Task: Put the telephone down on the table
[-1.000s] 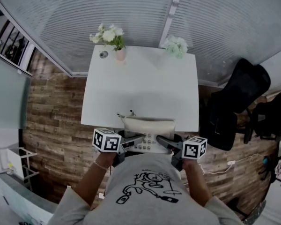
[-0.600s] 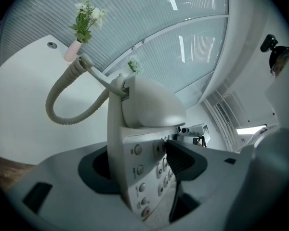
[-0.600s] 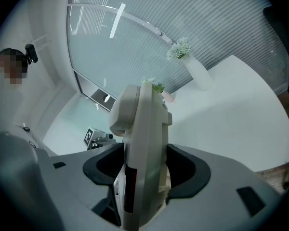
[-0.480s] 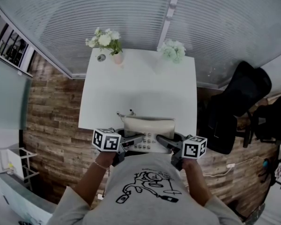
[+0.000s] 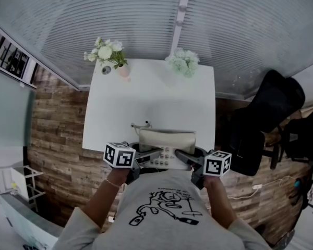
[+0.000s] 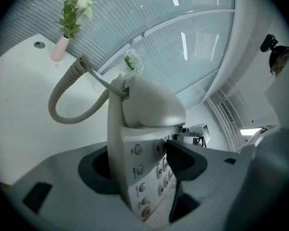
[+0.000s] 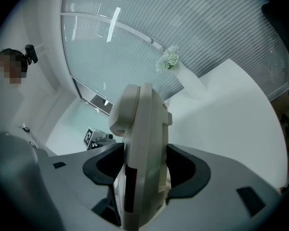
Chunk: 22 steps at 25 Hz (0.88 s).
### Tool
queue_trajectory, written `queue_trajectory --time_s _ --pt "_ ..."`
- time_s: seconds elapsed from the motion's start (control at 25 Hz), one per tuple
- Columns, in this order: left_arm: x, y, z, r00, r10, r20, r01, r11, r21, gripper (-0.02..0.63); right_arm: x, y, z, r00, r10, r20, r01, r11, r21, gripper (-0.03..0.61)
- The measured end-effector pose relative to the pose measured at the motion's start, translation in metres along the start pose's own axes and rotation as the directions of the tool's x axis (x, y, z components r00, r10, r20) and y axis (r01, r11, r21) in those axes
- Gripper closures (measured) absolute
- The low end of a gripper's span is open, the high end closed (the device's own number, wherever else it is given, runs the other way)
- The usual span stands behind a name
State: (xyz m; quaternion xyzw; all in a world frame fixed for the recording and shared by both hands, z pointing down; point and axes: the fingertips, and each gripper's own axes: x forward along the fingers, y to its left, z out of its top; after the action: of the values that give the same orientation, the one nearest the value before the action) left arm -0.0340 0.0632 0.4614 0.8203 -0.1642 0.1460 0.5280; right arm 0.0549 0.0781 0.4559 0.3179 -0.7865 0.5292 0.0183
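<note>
A cream desk telephone (image 5: pixel 166 147) with its handset resting on top is held in the air over the near edge of the white table (image 5: pixel 146 100). My left gripper (image 5: pixel 152 155) is shut on the phone's left side (image 6: pixel 144 167), one jaw over the keypad. My right gripper (image 5: pixel 181 156) is shut on its right side (image 7: pixel 142 167). A coiled cord (image 6: pixel 67 105) loops out from the phone's left end. The phone's underside is hidden.
A pink vase of white flowers (image 5: pixel 107 56) stands at the table's far left corner and a second white bouquet (image 5: pixel 182 62) at the far right. A small round fitting (image 5: pixel 105 71) lies beside the pink vase. A black office chair (image 5: pixel 263 119) stands to the right. Ribbed glass wall lies behind.
Both grippers and the phone have moved forward together, so the phone is now further over the table's near edge. The grips are unchanged.
</note>
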Motion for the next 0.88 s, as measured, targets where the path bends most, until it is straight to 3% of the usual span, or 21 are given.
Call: queue_trajectory --time_s 0.48,0.88 --pt "0.052 -0.005 0.037 1.000 0.018 -0.001 -0.018 1.000 -0.014 0.325 -0.020 -0.040 0.046 1.000 0.014 -0.011 -0.013 1.000 0.019 0.293" --pt "0.070 -0.011 0.046 0.999 0.035 0.008 -0.035 0.999 -0.022 0.325 -0.031 -0.051 0.060 0.999 0.032 -0.021 -0.032 0.999 0.029 0.293"
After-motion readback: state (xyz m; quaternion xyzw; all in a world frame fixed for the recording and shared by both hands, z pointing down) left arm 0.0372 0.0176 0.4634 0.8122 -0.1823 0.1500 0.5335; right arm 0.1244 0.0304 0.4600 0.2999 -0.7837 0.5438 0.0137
